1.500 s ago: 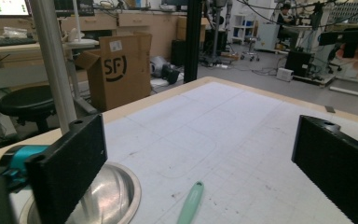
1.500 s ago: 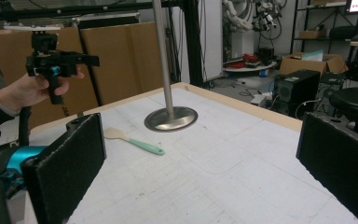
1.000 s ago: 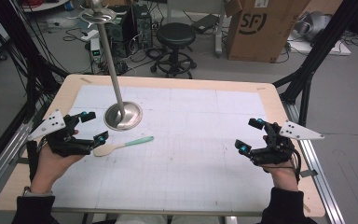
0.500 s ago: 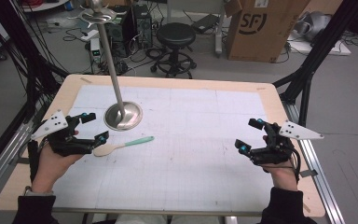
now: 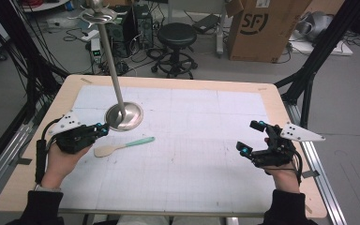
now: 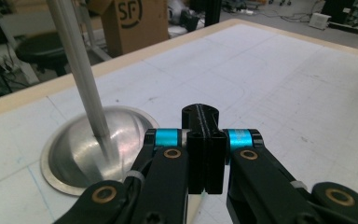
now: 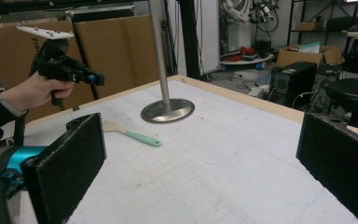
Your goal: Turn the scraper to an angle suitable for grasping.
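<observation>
Your spatula (image 5: 122, 146) lies flat on the desk (image 5: 178, 183), mint handle pointing to 2 o'clock, just at 6 o'clock of the steel stand base (image 5: 124, 116). Your left claw (image 5: 104, 129) at its 10 o'clock has just been closing and is clamped on nothing. Your right claw (image 5: 252, 137), well off at 3 o'clock, gapes wide, empty.

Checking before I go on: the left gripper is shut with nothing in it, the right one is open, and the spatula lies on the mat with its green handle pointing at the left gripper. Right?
Not quite. In the high view the spatula lies with its pale blade toward the left gripper; the green handle points away, toward the middle of the mat. The rest holds: the left gripper's jaws have just been closing and meet empty, and the right gripper is open.
</observation>
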Motion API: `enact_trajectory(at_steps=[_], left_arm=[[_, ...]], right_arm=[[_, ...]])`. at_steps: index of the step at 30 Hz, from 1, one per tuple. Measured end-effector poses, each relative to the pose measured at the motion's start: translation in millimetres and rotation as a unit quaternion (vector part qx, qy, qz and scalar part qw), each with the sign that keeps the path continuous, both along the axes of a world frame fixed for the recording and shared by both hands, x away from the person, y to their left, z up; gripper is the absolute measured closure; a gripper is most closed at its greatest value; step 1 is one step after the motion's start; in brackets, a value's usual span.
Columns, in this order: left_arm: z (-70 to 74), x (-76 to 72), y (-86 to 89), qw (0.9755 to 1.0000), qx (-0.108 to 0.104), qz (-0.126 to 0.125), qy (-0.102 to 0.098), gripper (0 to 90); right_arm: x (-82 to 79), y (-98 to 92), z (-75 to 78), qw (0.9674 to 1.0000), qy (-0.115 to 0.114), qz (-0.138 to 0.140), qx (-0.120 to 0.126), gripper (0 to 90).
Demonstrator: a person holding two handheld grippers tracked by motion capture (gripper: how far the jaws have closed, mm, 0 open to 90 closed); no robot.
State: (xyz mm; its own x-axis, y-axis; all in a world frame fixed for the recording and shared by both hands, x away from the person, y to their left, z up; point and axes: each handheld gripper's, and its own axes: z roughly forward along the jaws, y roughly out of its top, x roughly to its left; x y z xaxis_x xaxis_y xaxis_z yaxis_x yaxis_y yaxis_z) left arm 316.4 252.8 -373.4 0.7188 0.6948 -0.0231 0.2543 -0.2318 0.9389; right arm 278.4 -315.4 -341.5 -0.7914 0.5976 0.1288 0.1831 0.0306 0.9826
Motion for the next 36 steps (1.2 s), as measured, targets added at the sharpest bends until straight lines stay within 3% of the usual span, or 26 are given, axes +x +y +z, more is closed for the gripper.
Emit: enact_trajectory(at_steps=[9,12,18,23,27,31,33,36], left_arm=[[-18.5,19.2,-9.8,0.9983,0.035,-0.003,0.046,89.7],[-30.5,28.0,-15.7,0.9953,0.065,0.003,0.072,89.6],[-49.2,37.6,-22.7,0.9909,0.089,0.007,0.101,89.6],[-56.2,41.3,-26.5,0.9892,0.099,0.000,0.108,89.6],[-63.7,45.3,-26.4,0.9856,0.118,0.004,0.121,89.6],[-66.2,46.3,-30.1,0.9869,0.110,-0.004,0.117,89.6],[-68.1,46.5,-33.8,0.9864,0.119,-0.012,0.112,89.6],[-71.1,47.2,-36.6,0.9838,0.124,-0.008,0.129,89.6]], right_arm=[[-0.1,-0.4,-3.3,1.0000,0.005,-0.001,-0.002,0.5],[0.1,0.4,-5.4,0.9999,0.009,0.000,-0.004,0.5],[-0.8,0.3,-8.0,0.9999,0.014,0.003,-0.006,0.5],[-2.1,-0.8,-9.9,0.9998,0.018,0.001,-0.008,0.5],[-2.2,-0.8,-12.1,0.9997,0.021,0.000,-0.010,0.5],[-2.6,-0.7,-12.8,0.9997,0.023,0.001,-0.010,0.5],[-2.6,-0.9,-12.9,0.9997,0.022,0.000,-0.011,0.5],[-3.2,-0.8,-12.8,0.9997,0.023,-0.002,-0.010,0.5]])
